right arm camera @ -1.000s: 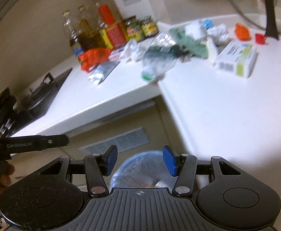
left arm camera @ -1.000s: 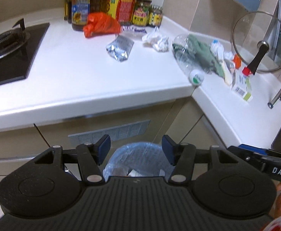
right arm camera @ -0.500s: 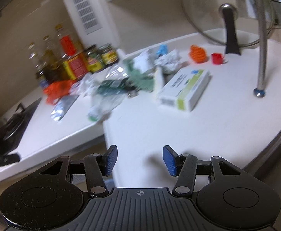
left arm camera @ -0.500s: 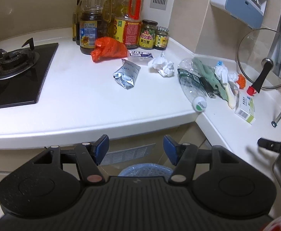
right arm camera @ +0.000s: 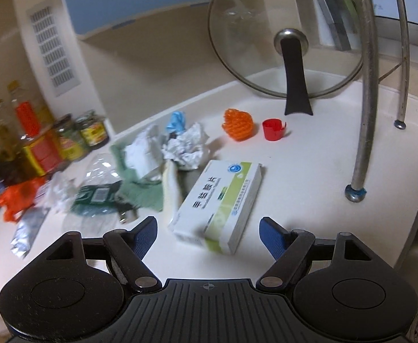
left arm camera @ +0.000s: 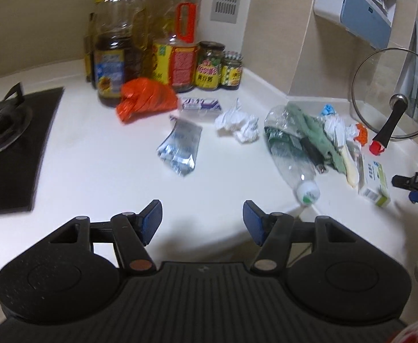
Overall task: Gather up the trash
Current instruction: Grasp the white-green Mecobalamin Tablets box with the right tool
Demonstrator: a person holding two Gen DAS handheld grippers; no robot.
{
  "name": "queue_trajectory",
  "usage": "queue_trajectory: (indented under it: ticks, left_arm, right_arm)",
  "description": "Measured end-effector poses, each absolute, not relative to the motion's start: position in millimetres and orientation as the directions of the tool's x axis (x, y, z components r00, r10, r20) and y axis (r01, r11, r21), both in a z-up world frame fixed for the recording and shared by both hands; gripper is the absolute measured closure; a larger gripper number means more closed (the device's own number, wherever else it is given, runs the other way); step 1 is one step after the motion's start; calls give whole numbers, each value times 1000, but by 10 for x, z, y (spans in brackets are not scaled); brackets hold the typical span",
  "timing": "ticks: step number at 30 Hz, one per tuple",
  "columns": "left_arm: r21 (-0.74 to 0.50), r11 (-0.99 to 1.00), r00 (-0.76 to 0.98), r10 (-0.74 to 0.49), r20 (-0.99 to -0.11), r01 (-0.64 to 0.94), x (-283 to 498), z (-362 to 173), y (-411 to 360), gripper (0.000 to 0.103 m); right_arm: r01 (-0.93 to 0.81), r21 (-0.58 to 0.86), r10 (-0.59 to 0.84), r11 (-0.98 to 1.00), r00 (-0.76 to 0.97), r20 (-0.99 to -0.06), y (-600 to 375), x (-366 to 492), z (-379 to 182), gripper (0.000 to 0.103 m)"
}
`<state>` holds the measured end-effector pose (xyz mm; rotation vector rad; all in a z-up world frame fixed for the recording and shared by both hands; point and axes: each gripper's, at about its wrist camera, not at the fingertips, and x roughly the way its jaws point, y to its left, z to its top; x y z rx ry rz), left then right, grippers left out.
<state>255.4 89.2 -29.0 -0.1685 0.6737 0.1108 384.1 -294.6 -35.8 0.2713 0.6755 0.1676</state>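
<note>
Hovering low in the frame, the right gripper (right arm camera: 207, 233) has just been spreading its jaws, nothing between them, with the box (right arm camera: 220, 201) lying just beyond at centre. Over in the left view, the left gripper (left arm camera: 202, 218) is spread and empty above the counter (left arm camera: 94, 165); pouch (left arm camera: 180, 148) and bottle (left arm camera: 291, 154) mid-frame.

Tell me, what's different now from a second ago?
Both grippers swung up from over the blue-bagged bin, now out of sight, to the countertop. The right gripper now faces the white-and-green medicine box, and its fingers have just been opening, with nothing between them. The left gripper stays open and empty. The crushed plastic bottle, the foil pouch and the orange bag lie as before.
</note>
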Motion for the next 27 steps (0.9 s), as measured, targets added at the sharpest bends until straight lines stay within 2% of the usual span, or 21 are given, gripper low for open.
queue_trajectory:
  ticks: [17, 25, 27]
  left_arm:
    - [-101, 994, 768, -92, -634, 35, 3508, -360, 900, 44]
    - [-98, 987, 766, -163, -622, 131, 3818, -357, 689, 44]
    - [-95, 983, 764, -183, -619, 158, 3892, -353, 606, 44]
  right_arm:
    - [146, 203, 38, 968, 716, -697, -2637, 4687, -650, 25]
    - [167, 171, 6, 971, 697, -717, -2644, 4762, -754, 25]
    - [159, 159, 2, 974, 701, -713, -2638, 4762, -751, 28]
